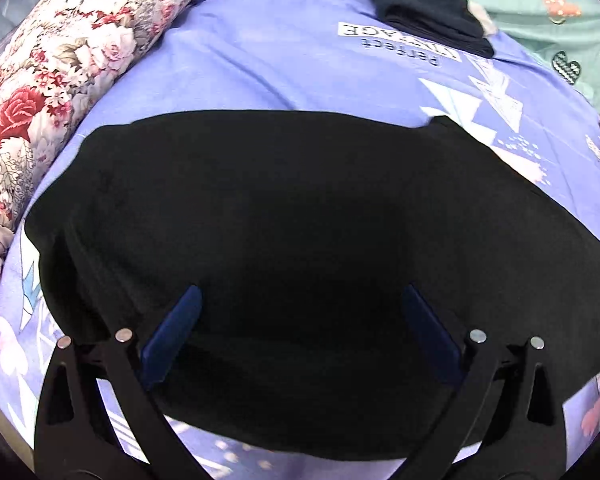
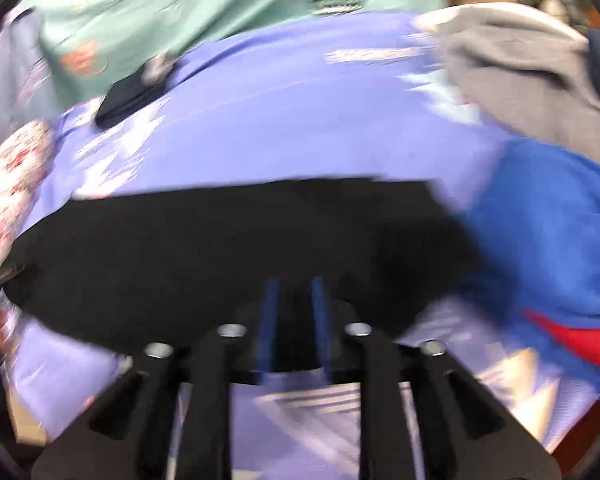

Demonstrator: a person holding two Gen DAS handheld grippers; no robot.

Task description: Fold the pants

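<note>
Over the near hem, the left gripper (image 1: 300, 304) is held wide open, nothing clamped, likely released after a fold. Right gripper (image 2: 296, 308) is nearly closed, with dark cloth between its fingers; a grip on the black pants (image 1: 284, 248) can't be confirmed through blur. Pants are laid flat on the purple bedsheet (image 1: 260, 60), clear of the folded dark garment (image 1: 428, 12).

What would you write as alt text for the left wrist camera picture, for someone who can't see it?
Black pants lie folded flat on a purple printed bedsheet, with the left hand-held gripper open wide just above their near edge. A floral quilt sits at the left and a smaller dark folded garment lies farther back.
</note>
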